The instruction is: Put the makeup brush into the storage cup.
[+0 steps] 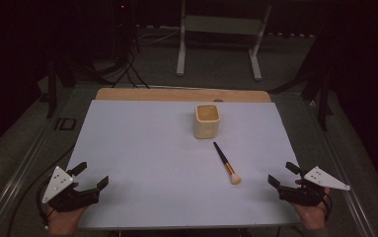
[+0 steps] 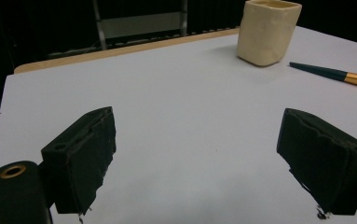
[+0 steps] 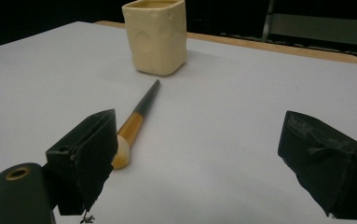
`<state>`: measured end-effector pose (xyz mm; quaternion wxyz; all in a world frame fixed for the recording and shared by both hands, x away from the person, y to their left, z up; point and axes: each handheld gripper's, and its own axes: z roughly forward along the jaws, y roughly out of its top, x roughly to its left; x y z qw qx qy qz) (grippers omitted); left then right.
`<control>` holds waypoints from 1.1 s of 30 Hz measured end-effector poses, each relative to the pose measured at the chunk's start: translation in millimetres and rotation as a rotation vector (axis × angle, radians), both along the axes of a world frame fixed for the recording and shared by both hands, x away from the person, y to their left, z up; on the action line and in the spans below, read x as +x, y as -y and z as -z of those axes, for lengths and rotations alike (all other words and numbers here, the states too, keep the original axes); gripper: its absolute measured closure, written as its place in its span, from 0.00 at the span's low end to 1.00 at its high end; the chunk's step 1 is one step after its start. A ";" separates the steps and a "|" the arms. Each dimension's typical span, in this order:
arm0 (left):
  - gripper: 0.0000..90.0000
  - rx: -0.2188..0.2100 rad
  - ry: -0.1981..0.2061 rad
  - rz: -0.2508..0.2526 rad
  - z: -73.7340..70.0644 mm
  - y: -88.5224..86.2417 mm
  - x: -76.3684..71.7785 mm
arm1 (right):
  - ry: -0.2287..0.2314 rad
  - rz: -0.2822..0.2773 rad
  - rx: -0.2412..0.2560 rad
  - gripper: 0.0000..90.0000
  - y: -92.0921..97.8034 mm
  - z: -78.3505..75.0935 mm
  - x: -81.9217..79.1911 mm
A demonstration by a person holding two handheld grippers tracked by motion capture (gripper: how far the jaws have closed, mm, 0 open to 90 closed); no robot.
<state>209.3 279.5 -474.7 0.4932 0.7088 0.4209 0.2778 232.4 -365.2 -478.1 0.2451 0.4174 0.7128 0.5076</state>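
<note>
Both tongs wide open, empty: left tongs [image 1: 92, 175], right tongs [image 1: 280, 174].

Cup [image 1: 207, 121] standing at table's [image 1: 142, 163] far middle; brush [image 1: 226, 163] lying just before it, handle pointing cupward.

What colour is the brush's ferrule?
Gold, on the brush between dark handle and pale bristles; clearest in the right gripper view.
</note>
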 end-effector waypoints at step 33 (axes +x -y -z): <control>0.16 0.006 0.013 -0.002 1.5 0.2 -1.0 | -0.033 -0.065 -0.071 0.15 -58.0 -41.2 44.9</control>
